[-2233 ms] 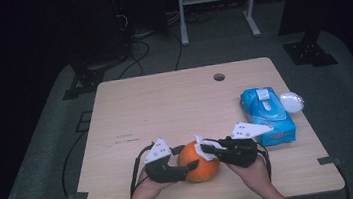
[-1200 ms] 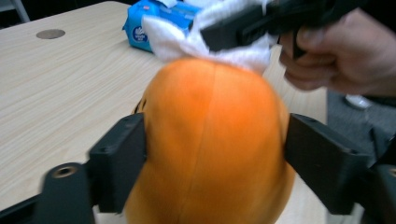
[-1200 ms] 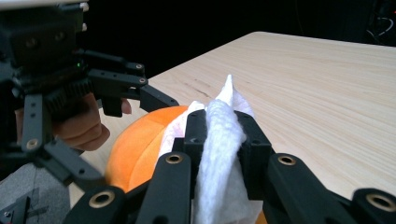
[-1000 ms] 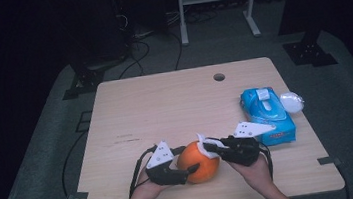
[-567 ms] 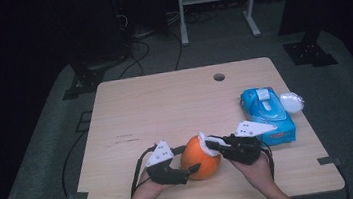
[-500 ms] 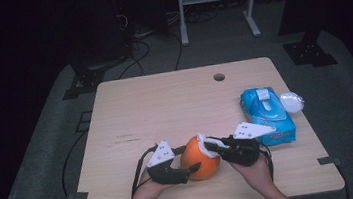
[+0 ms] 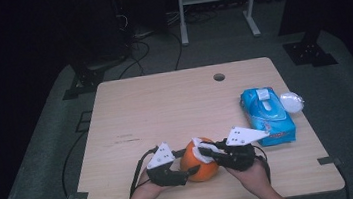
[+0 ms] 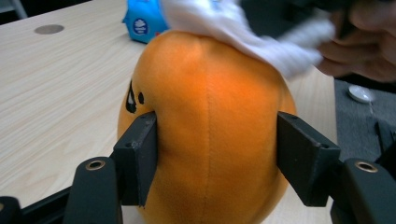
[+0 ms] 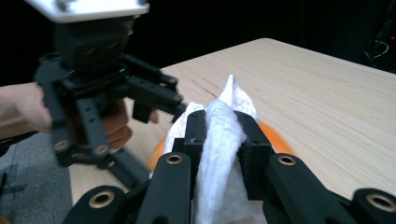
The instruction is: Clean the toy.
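the orange plush toy (image 7: 199, 163) stands on the near edge of the wooden table (image 7: 165, 111), between the two grippers. the left gripper (image 7: 182, 171) holds it from the left: in the left gripper view its black jaws press against both flanks of the toy (image 8: 210, 140), having just closed a little further on it. a small black printed mark sits on the toy's left side there. the right gripper (image 7: 205, 152) is clamped on a white wipe (image 7: 201, 148), which lies against the top of the toy; in the right gripper view the wipe (image 9: 219, 140) is pinched between the closed jaws. a blue wet-wipe pack (image 7: 267, 115) lies on the table's right side, and a small white cap (image 7: 292, 101) lies just right of it.
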The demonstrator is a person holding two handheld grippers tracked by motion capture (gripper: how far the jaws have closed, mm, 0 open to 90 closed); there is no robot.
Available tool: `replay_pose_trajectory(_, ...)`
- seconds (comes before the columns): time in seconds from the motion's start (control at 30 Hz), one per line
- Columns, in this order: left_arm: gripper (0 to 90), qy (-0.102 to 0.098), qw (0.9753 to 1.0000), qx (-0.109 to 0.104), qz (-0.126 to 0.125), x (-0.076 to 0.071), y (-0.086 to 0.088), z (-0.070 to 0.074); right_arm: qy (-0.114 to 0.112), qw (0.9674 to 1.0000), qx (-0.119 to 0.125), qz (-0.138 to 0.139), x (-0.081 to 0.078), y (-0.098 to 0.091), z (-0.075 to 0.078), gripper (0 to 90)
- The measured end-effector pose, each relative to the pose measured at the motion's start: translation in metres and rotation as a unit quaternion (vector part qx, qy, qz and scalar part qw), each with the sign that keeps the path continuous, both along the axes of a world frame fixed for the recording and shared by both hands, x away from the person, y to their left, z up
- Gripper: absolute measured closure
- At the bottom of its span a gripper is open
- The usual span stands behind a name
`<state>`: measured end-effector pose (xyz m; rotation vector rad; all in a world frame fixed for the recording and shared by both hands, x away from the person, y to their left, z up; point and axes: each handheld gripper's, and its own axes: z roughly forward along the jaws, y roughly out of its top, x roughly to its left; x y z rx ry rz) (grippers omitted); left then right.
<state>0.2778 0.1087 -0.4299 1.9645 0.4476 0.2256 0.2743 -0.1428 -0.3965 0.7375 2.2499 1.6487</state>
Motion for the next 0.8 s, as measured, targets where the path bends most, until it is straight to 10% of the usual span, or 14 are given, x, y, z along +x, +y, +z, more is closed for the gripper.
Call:
replay_pose_trajectory(0.27,18.6,0.037,0.9988,-0.022,0.024,0.007,-0.001,-0.001,0.015,0.9989,0.003,-0.044,0.013,-0.023,-0.007,76.0)
replay_pose_trajectory(0.47,35.7,0.009,0.9999,0.007,-0.004,-0.002,-0.007,-0.004,-0.004,1.0,-0.007,0.0,-0.002,-0.002,0.002,75.8)
replay_pose_trajectory(0.8,37.7,-0.007,0.9995,0.02,-0.023,-0.006,-0.013,-0.004,-0.007,0.9992,-0.032,-0.024,0.005,-0.013,0.002,76.3)
